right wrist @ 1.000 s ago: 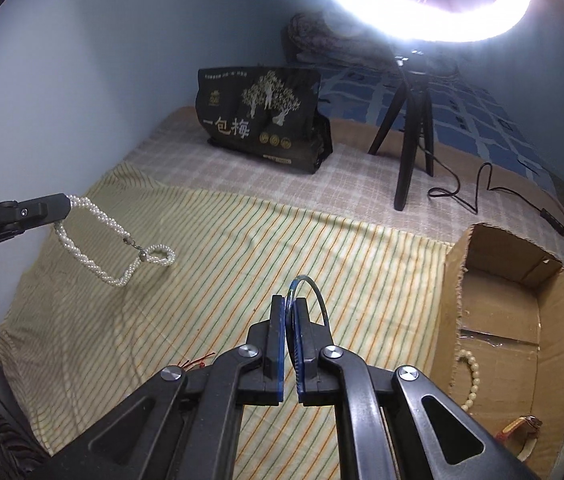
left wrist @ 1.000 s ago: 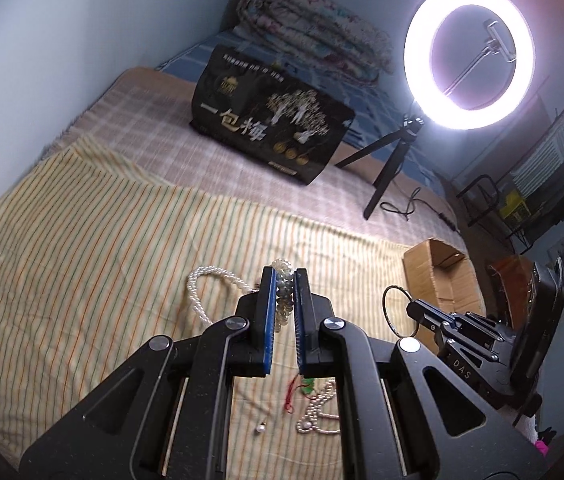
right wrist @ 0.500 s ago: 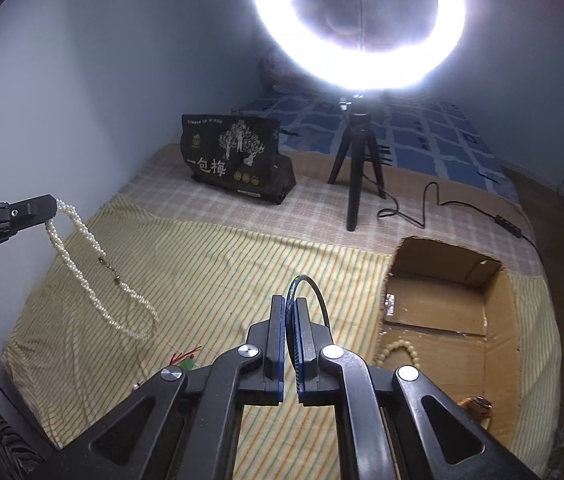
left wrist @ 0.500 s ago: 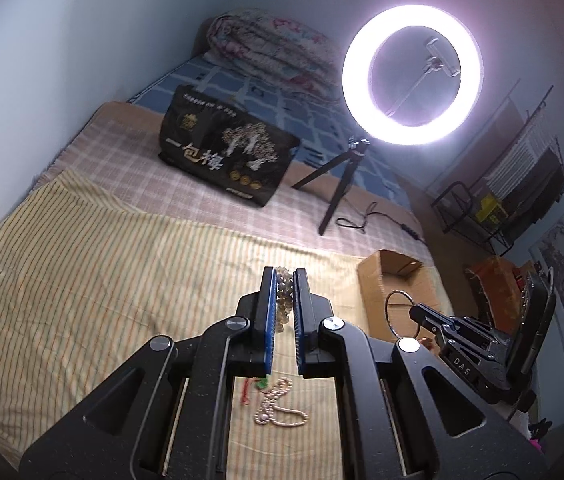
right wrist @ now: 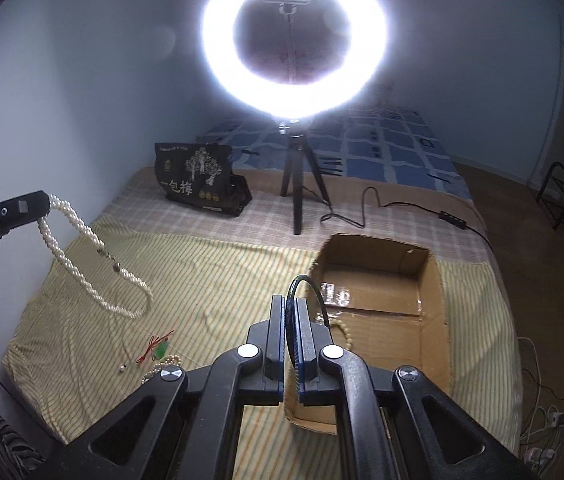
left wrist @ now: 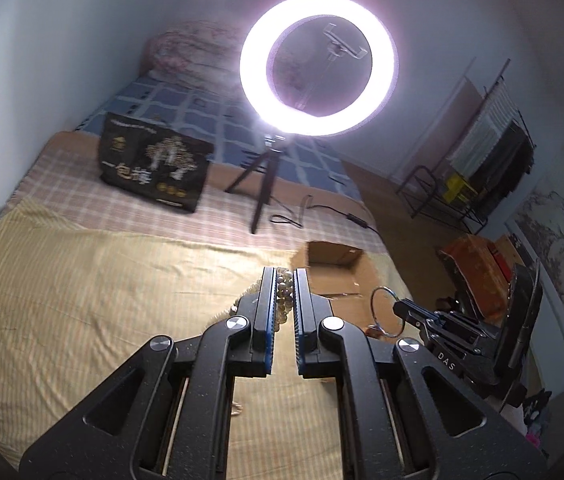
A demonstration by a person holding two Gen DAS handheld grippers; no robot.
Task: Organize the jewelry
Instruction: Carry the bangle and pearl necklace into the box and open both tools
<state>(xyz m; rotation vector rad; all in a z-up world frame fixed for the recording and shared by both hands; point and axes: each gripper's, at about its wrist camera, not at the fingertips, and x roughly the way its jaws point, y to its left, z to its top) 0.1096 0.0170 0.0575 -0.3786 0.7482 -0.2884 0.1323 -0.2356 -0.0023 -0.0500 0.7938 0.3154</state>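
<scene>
My left gripper (left wrist: 283, 276) is shut on a white pearl necklace (left wrist: 282, 300). In the right wrist view the left gripper (right wrist: 44, 200) holds the pearl necklace (right wrist: 94, 276) hanging in the air above the striped cloth (right wrist: 210, 280). My right gripper (right wrist: 291, 304) is shut on a thin dark bangle (right wrist: 314, 292), raised beside the open cardboard box (right wrist: 386, 280). The bangle (left wrist: 387, 312) and right gripper (left wrist: 402, 307) show at the right of the left wrist view. A beaded bracelet (right wrist: 342, 328) lies in the box.
A red cord with a green pendant (right wrist: 158, 348), a small bead (right wrist: 122, 368) and another pearl string (right wrist: 162, 368) lie on the cloth at front left. A ring light on a tripod (right wrist: 296, 184), its cable (right wrist: 402, 208) and a black bag (right wrist: 202, 184) stand behind.
Both grippers have risen and tilted up. The pearl necklace has lifted off the cloth and now hangs free. The right gripper with the bangle has moved closer to the box.
</scene>
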